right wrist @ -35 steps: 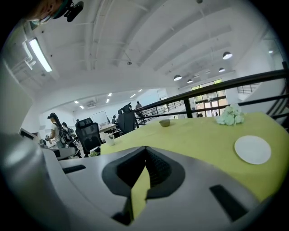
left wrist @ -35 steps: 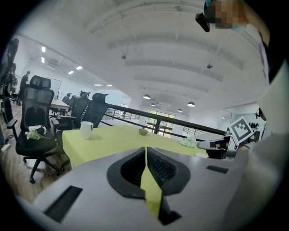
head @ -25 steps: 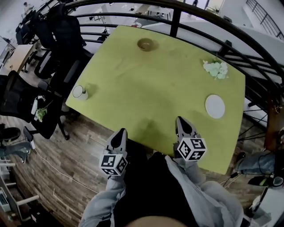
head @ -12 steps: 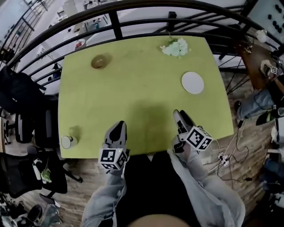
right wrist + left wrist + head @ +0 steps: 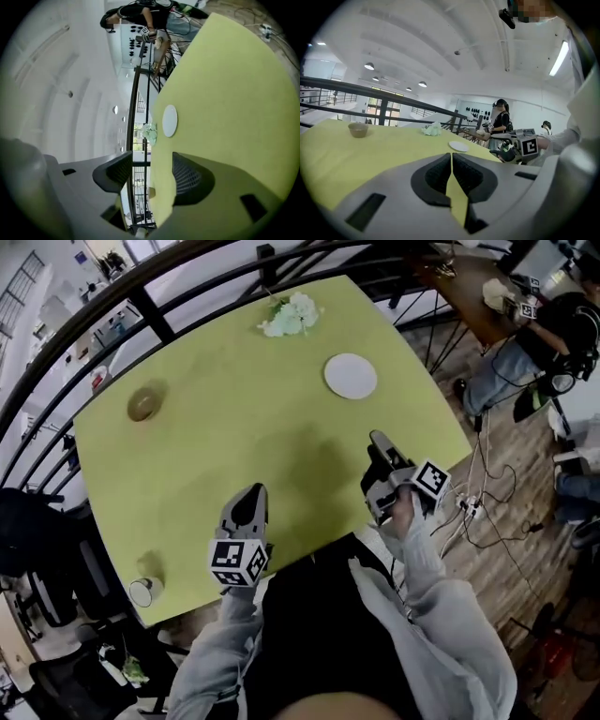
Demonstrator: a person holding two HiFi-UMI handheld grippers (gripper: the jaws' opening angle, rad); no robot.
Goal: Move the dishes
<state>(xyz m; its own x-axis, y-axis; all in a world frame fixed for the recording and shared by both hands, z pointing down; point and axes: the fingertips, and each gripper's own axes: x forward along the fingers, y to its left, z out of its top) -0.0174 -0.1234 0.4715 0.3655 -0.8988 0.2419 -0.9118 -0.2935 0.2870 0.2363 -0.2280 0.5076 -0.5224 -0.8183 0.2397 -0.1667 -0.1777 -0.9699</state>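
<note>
So the white plate (image 5: 351, 376) sits far right on the surface (image 5: 244, 427), straight ahead of my right gripper (image 5: 379, 444), clearly the nearer one. Its fingers have just been opening and are spread, rolled sideways, nothing between them. My left gripper (image 5: 251, 499) has its fingers pressed together, empty, with the brown bowl (image 5: 143, 404) far left and a cup (image 5: 142, 592) at the near left corner; the plate's round so no long axis, and there's no readable writing, just square markers.

Right tongs (image 5: 379, 441) rolled onto their side, jaws just opened, nothing between. View swung round the tabletop (image 5: 234, 437): plate (image 5: 351, 376) now straight beyond them, no longer off right.
</note>
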